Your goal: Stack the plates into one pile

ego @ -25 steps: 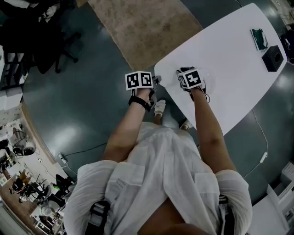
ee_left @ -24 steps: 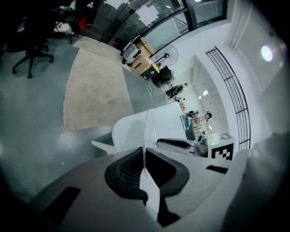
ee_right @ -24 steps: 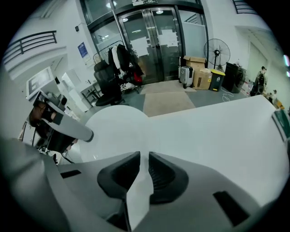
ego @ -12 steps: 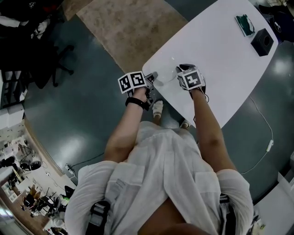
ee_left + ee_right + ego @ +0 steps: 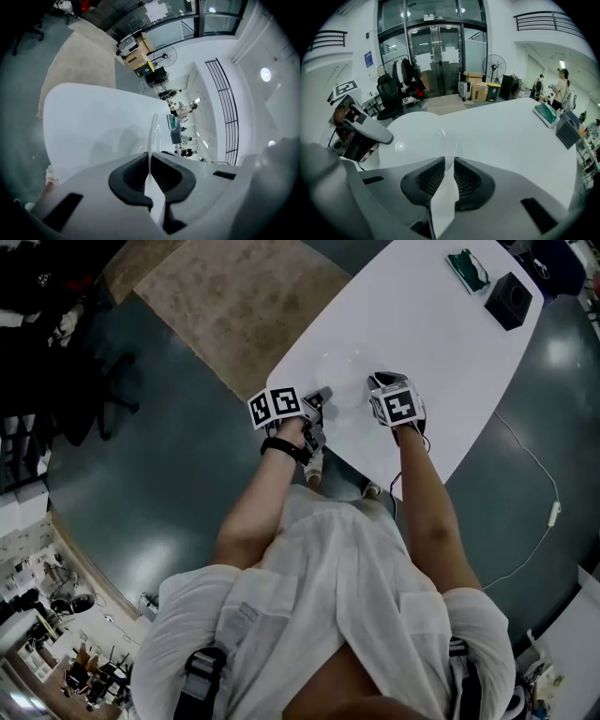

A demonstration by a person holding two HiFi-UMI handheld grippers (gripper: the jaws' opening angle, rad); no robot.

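Note:
A pale, see-through round plate hangs just above the near end of the white table, between my two grippers. My left gripper is shut on the plate's left rim. From the left gripper view the rim shows edge-on, rising out of the closed pads. My right gripper is shut on the opposite rim, a thin edge between its pads. The left gripper shows at the plate's far side in the right gripper view. Whether more than one plate is held I cannot tell.
A green object and a black box lie at the table's far end. A brown rug and office chairs are on the floor to the left. People stand far back on the right.
Both grippers have shifted together along the table's near end with the plate between them, slightly higher. The head view has swung, so the table's far end sits higher in the picture.

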